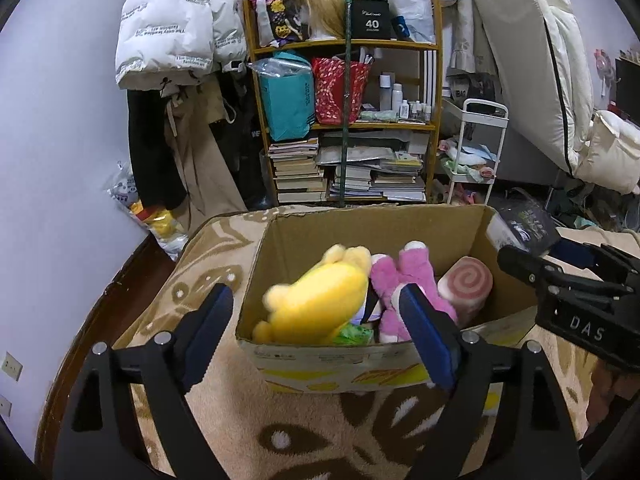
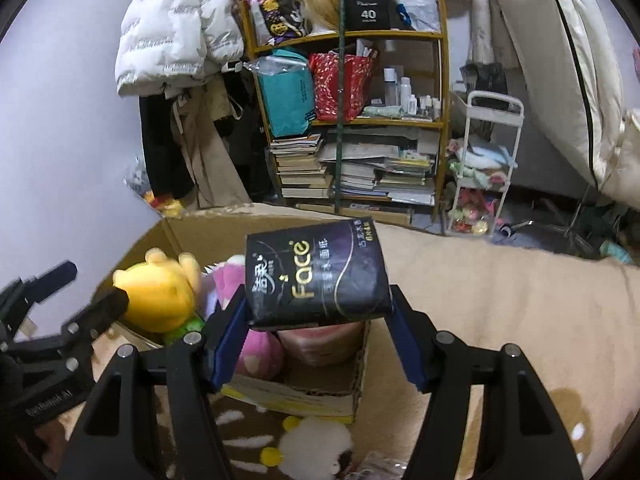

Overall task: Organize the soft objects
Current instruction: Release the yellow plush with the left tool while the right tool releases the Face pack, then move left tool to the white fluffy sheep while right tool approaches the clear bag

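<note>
An open cardboard box (image 1: 360, 232) stands on a beige patterned blanket. Inside lie a yellow plush (image 1: 320, 300), slightly blurred, a pink plush (image 1: 416, 276) and a pink swirl-roll plush (image 1: 468, 280). My left gripper (image 1: 316, 304) hovers over the box's near left part, open, with its pads clear of the yellow plush below. In the right wrist view my right gripper (image 2: 316, 296) is shut on a black tissue pack (image 2: 316, 276) marked "Face", held above the box (image 2: 208, 232) near its right side. The left gripper (image 2: 92, 286) shows at that view's left edge.
Behind the box stand a wooden bookshelf (image 1: 344, 120) with bags, bottles and stacked books, and a white cart (image 1: 476, 152). A white puffer jacket (image 1: 172, 28) hangs at left, and a mattress (image 1: 532, 60) leans at right. The blanket (image 1: 240, 400) spreads around the box.
</note>
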Action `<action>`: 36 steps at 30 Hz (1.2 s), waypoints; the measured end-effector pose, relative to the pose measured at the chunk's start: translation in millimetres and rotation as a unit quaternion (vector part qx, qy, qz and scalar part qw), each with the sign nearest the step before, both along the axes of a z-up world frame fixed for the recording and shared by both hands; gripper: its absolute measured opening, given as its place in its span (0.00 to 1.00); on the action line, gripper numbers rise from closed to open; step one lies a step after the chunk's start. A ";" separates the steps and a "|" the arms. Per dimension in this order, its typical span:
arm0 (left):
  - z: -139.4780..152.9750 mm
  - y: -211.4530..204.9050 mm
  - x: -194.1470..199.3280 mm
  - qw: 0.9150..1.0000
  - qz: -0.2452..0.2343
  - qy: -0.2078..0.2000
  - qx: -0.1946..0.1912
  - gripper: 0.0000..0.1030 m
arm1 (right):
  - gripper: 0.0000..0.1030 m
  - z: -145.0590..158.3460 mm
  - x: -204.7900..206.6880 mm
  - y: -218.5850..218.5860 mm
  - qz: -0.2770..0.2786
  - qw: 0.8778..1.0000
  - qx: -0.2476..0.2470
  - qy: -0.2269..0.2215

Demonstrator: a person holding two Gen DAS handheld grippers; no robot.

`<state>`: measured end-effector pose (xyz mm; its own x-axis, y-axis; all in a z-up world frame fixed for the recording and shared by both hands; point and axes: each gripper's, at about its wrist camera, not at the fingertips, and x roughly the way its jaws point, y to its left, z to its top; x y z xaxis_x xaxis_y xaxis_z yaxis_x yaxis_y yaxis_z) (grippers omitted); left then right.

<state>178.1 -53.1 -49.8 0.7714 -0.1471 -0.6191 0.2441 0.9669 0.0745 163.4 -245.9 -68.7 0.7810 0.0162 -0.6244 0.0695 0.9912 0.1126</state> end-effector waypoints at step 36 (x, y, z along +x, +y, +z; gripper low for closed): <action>12.4 -36.9 -41.4 0.996 -0.064 0.055 0.002 0.94 | 0.94 6.6 -68.3 -59.7 -0.119 0.989 0.057 0.071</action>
